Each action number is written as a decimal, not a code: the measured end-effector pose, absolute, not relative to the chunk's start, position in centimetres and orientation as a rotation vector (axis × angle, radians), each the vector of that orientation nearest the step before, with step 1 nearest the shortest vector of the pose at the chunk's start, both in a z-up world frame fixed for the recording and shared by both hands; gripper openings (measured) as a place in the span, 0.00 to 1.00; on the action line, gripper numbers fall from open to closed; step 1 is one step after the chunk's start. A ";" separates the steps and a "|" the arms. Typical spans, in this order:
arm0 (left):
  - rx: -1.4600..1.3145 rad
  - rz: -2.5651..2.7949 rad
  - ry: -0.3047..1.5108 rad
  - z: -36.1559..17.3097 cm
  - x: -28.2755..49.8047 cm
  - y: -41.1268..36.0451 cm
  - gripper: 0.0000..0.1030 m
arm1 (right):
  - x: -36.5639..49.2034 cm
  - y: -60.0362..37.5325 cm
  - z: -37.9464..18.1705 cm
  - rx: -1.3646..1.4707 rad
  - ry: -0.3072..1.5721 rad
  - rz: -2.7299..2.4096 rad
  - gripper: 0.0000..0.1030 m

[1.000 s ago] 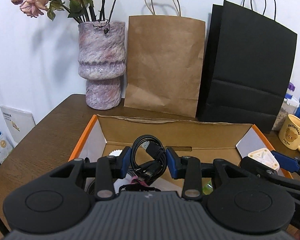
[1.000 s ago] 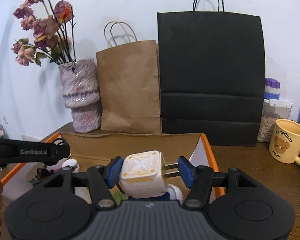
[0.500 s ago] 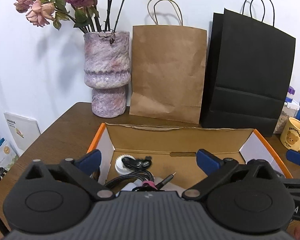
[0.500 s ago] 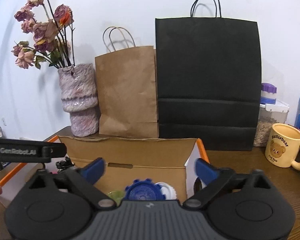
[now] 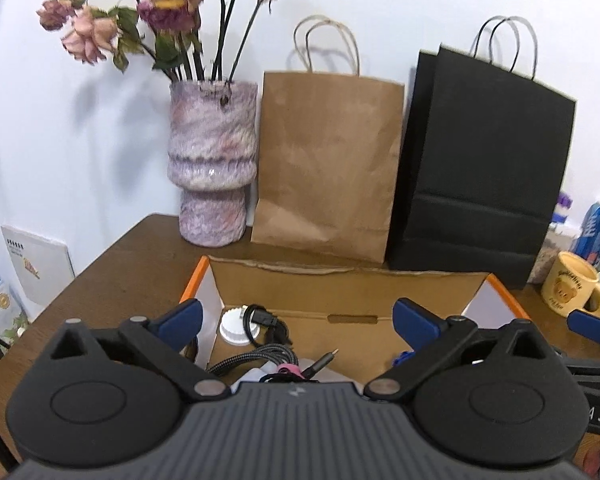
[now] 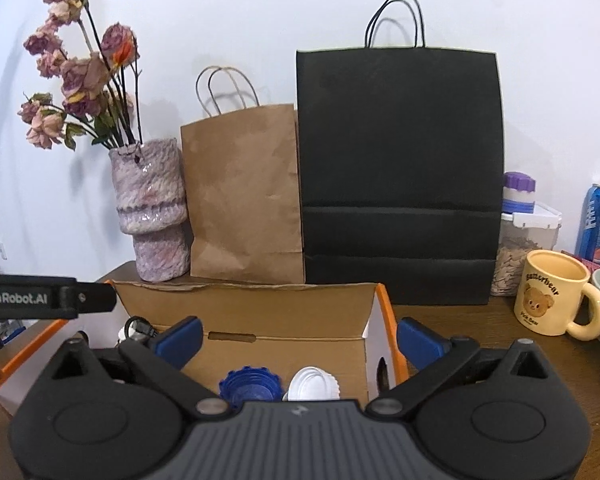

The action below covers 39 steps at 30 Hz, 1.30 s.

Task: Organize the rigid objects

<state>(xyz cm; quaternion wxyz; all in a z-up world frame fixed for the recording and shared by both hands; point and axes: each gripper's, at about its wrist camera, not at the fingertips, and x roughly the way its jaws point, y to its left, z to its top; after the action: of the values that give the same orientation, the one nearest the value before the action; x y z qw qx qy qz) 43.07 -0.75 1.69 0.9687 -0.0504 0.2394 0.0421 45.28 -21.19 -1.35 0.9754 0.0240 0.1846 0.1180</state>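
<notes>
An open cardboard box [image 5: 340, 288] with orange edges sits on the brown table; it also shows in the right wrist view [image 6: 260, 304]. My left gripper [image 5: 296, 318] is open and empty above its left part, over a coiled black cable [image 5: 266, 320], a braided cable [image 5: 256, 358] and a white cap [image 5: 232, 326]. My right gripper [image 6: 298, 338] is open and empty above the box's right part, over a blue cap [image 6: 248, 386] and a white cap [image 6: 312, 382]. The white charger cube is hidden from view.
A purple vase [image 5: 212, 168] of dried flowers, a brown paper bag [image 5: 328, 164] and a black paper bag [image 5: 480, 168] stand behind the box. A yellow bear mug [image 6: 552, 292], a jar [image 6: 520, 248] and a blue can [image 6: 598, 224] stand at the right.
Both grippers have opened and let go: the left dropped the black cable, the right dropped the white charger cube into the box. Both have since risen and pulled back a little.
</notes>
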 end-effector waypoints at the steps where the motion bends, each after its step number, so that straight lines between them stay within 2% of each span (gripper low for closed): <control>1: -0.102 0.081 0.474 1.9 42.6 -0.8 1.00 | 44.9 -21.3 -1.2 0.049 0.367 0.236 1.00; 20: -0.030 0.017 0.378 4.6 30.9 -2.4 1.00 | 33.1 -23.0 2.6 0.025 0.271 0.242 1.00; 39: -0.009 -0.036 0.442 1.6 16.9 -1.8 1.00 | 18.1 -25.1 0.7 0.043 0.315 0.242 1.00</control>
<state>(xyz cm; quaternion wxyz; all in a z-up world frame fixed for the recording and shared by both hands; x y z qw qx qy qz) 16.86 -1.75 1.57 0.9755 -0.0044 0.2191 -0.0178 18.08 -25.07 0.65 0.9801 0.0214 0.1564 0.1201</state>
